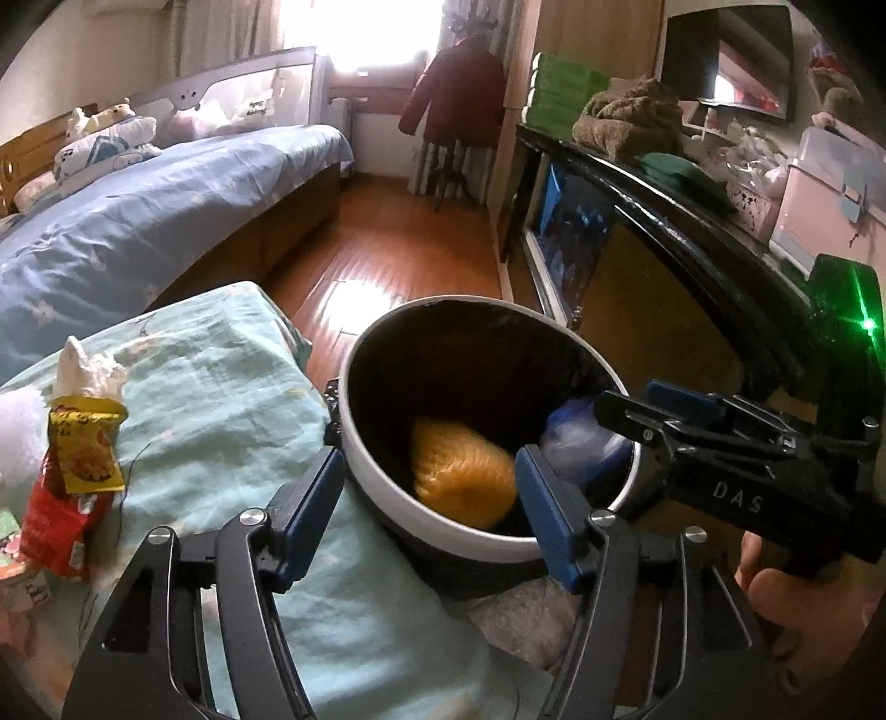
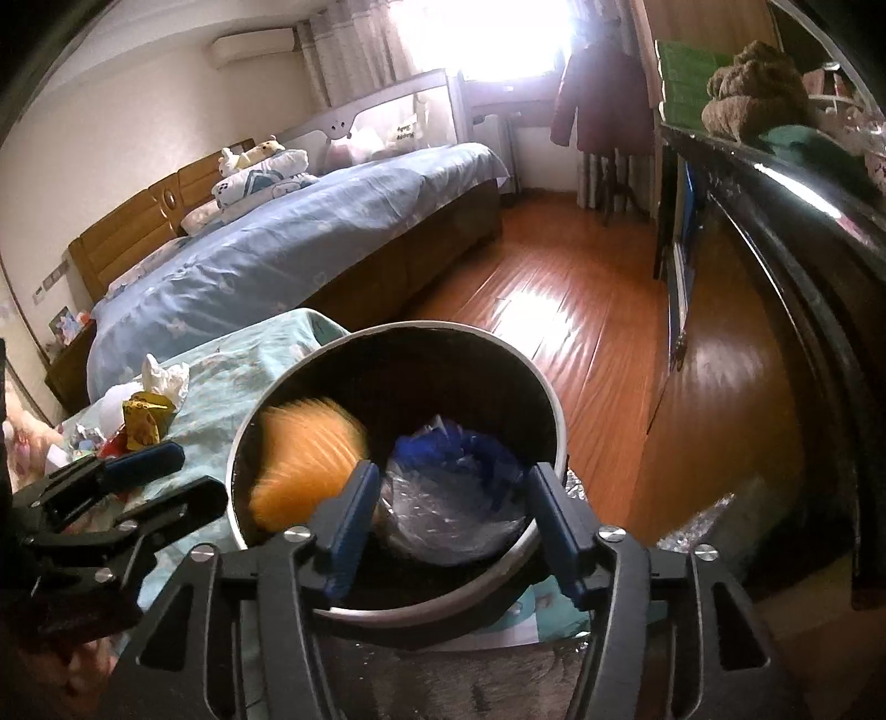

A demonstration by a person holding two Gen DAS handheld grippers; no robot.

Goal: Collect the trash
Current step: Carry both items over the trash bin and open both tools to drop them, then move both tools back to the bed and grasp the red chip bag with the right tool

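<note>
Trash lies in the white-rimmed bin [image 2: 545, 412]: an orange lump [image 2: 302, 459], blurred, perhaps netting, beside a blue-and-clear bag [image 2: 451, 493]. Left tongs [image 1: 429, 493] and right tongs [image 2: 451, 518] hover released, empty.

1. Daylight enters from the window [image 2: 515, 39], blown out to white in both views.
2. Glare patch on the wood floor [image 2: 548, 315].
3. Bin interior [image 1: 476, 354] dark, in shadow.
4. Orange item [image 2: 304, 459] motion-blurred in the right view.
5. Fisheye bending and black vignette at edges.

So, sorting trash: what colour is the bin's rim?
White rim, black inside; clearest in the left wrist view.
</note>
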